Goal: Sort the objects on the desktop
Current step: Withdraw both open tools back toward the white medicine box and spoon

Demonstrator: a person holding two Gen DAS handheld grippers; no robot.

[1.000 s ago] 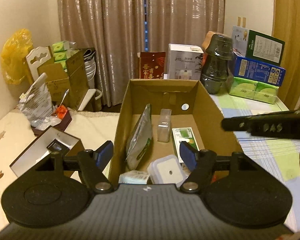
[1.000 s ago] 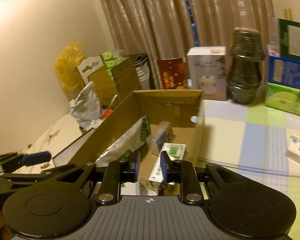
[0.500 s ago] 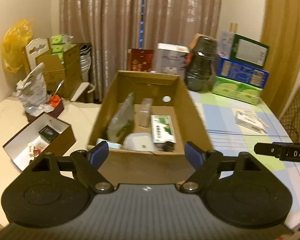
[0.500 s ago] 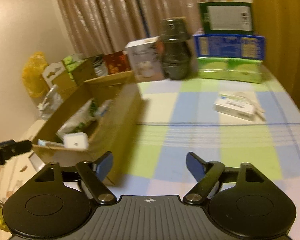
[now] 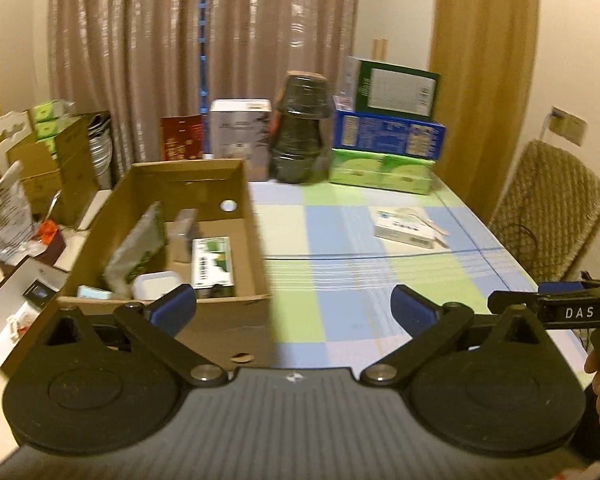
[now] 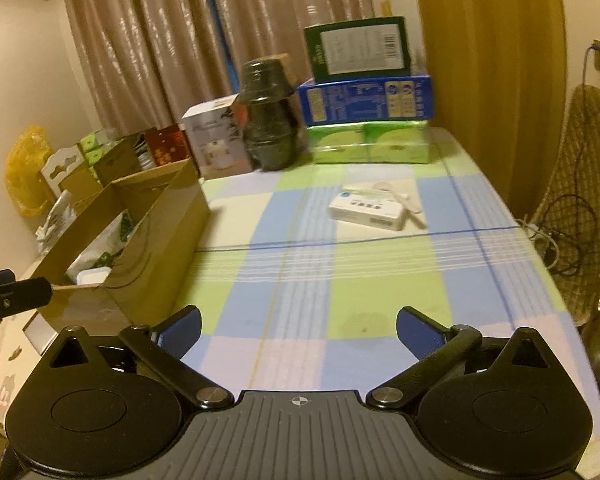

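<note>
An open cardboard box (image 5: 256, 248) (image 6: 164, 216) stands at the table's left side and holds a silver-green pouch (image 5: 138, 250), a green-and-white carton (image 5: 213, 261), a white case (image 5: 156, 285) and other small items. A flat white box (image 5: 405, 229) (image 6: 366, 211) with a stick beside it lies alone on the checked cloth. My left gripper (image 5: 294, 306) hovers at the box's near right corner, its jaws opening with nothing between them. My right gripper (image 6: 298, 330) hangs over the bare cloth near the front, jaws likewise opening and empty.
Along the table's back edge stand stacked green and blue cartons (image 6: 366, 120), a dark wrapped jar (image 6: 270, 120), and a white carton (image 5: 240, 136). A woven chair (image 5: 548, 216) is at the right. Left of the table are more boxes and a bed with an open gift box (image 5: 16, 308).
Both grippers pulled back out of the cardboard box and swung right over the cloth. Both sets of jaws spread wide, the right from almost shut. The flat white box came into view.
</note>
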